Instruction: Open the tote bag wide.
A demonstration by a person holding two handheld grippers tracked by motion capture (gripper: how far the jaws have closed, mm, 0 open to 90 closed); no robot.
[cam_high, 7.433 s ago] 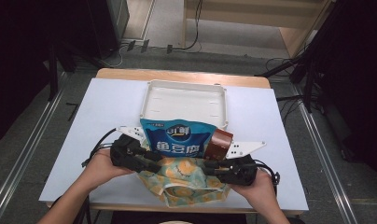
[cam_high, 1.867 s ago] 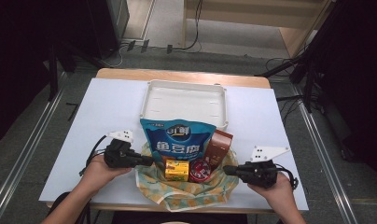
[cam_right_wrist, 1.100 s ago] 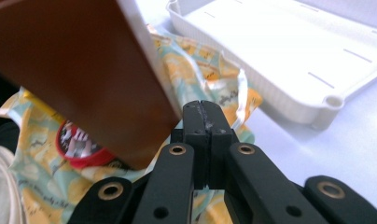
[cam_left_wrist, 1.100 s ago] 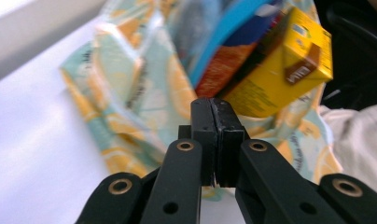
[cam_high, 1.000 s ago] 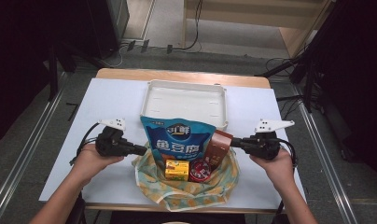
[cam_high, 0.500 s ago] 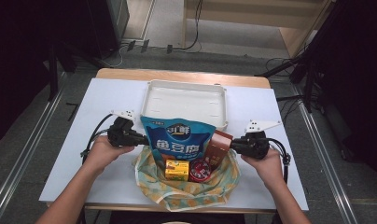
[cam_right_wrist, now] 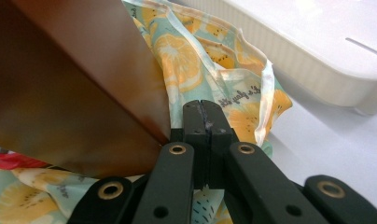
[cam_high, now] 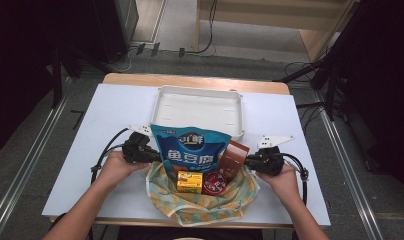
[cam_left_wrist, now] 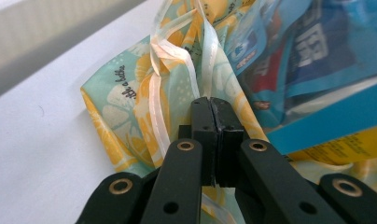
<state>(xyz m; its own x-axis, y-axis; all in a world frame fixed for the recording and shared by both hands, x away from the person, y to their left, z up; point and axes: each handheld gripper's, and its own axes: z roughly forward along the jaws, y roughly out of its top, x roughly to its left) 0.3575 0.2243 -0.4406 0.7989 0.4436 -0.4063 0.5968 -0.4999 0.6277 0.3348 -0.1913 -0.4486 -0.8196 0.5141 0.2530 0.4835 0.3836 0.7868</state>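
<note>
From above, the person's left gripper (cam_high: 149,154) and right gripper (cam_high: 248,161) sit at opposite sides of the patterned cloth bag (cam_high: 200,205), each pinched onto its rim. The bag lies at the near edge of the white table (cam_high: 115,110), holding a blue snack pouch (cam_high: 192,150), a brown box (cam_high: 235,156), a small yellow box (cam_high: 189,181) and a red round tin (cam_high: 215,181). A white tray (cam_high: 200,107) stands just behind it; grey floor and dark stands surround the table.

The left gripper view shows the jaws pressed together on the bag's cloth (cam_left_wrist: 144,102) by its pale ribbon edge (cam_left_wrist: 157,93), with the blue pouch (cam_left_wrist: 308,51) beside.

The right gripper view shows jaws likewise clamped on cloth (cam_right_wrist: 214,74), the brown box (cam_right_wrist: 70,84) touching alongside, the tray's wall (cam_right_wrist: 317,70) near.
</note>
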